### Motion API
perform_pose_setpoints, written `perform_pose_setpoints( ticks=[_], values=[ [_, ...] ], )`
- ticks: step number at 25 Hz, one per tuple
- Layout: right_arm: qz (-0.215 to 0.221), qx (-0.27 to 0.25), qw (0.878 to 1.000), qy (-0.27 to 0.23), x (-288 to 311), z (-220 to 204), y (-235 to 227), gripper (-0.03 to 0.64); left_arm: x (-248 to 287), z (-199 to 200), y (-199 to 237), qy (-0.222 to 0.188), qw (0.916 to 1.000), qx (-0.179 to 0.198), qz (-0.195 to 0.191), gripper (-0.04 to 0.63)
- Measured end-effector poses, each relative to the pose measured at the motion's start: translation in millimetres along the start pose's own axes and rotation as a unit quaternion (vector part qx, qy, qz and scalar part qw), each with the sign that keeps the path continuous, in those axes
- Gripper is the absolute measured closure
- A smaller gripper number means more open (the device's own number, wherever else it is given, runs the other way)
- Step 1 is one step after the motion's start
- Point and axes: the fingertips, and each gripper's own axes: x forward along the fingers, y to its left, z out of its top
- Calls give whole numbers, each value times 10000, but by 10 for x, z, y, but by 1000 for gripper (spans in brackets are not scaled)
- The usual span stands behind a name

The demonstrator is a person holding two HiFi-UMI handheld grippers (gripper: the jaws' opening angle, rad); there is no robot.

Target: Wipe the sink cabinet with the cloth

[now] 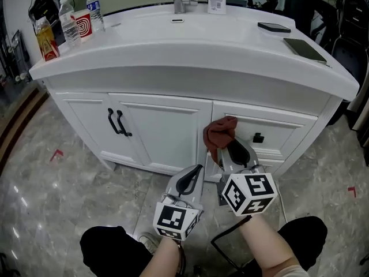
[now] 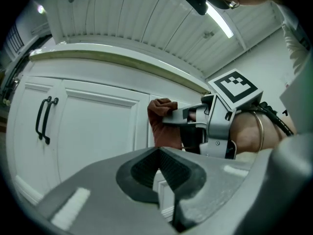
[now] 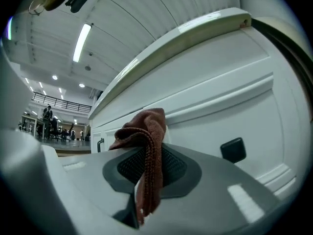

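Cloth (image 1: 219, 133) between right gripper (image 1: 230, 153) jaws

Left gripper (image 1: 192, 178): jaws together, nothing between the fingers.
Right gripper (image 1: 233, 154): jaws clamped on cloth (image 1: 221, 133), which is bunched above the fingertips.
Relative position: right fingertips ahead of the left, just beside them.
Forearms (image 1: 268, 241): bare, extended forward.

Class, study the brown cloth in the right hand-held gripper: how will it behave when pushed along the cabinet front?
Probably floppy: the cloth droops in folds over the right hand-held gripper. Likely light, since a pinch holds it. Its ribbed weave may grip the smooth cabinet front rather than slip.
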Motion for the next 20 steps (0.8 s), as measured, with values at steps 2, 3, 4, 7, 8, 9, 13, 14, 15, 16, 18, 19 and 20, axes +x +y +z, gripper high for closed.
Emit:
perform_pose_setpoints(
  ticks=[2, 3, 4, 7, 8, 9, 13, 14, 15, 16, 18, 19, 20],
  values=[
    [14, 22, 10000, 70, 87, -80, 26, 525, -19, 14, 84, -17, 10000, -15, 87, 595],
    [-7, 33, 10000, 72, 113, -97, 5, 525, -18, 19, 115, -28, 9999, -21, 126, 595],
    [-29, 33, 10000, 54, 127, -99, -27, 525, -13, 22, 142, -38, 9999, -31, 160, 595],
    [-113, 5, 9999, -21, 115, -85, -142, 521, 27, -5, 188, -50, 9998, -87, 195, 595],
    [-191, 22, 9998, -30, 93, -87, -200, 518, 45, -24, 184, -44, 9998, -105, 176, 595],
    [-307, 51, 9995, -28, 64, -90, -274, 511, 64, -44, 167, -37, 9998, -118, 146, 595],
    [-730, 3, 9973, 57, -70, -111, -548, 525, 131, -116, 48, 25, 9999, -145, 2, 595],
    [-769, -57, 9970, 80, -97, -121, -568, 526, 149, -134, 14, 48, 9999, -155, -34, 595],
    [-799, -89, 9967, 92, -122, -129, -582, 529, 168, -150, -19, 70, 9998, -167, -69, 595],
    [-816, -81, 9966, 91, -147, -135, -595, 531, 189, -163, -51, 86, 9997, -179, -104, 595],
    [-829, -43, 9965, 69, -201, -128, -622, 534, 232, -171, -109, 96, 9996, -198, -160, 595],
    [-842, -63, 9964, 43, -235, -110, -636, 535, 253, -167, -133, 91, 9996, -202, -180, 595],
    [-867, -105, 9962, 4, -275, -82, -653, 534, 274, -160, -154, 79, 9996, -207, -196, 595]
  ],
)
